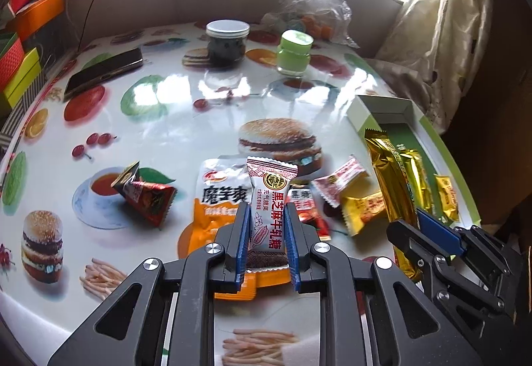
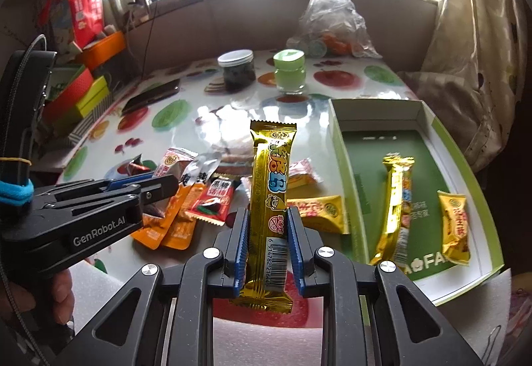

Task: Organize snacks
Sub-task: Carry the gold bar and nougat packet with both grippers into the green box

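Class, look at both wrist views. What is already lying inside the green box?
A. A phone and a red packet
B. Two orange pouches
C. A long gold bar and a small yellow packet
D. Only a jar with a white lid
C: the right wrist view shows a long gold bar and a small yellow packet lying in the green box.

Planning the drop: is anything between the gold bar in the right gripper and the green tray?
Nothing visible blocks it. The right gripper holds the gold bar just left of the tray; only the tray's low wall lies between, and its near floor is bare beside another bar.
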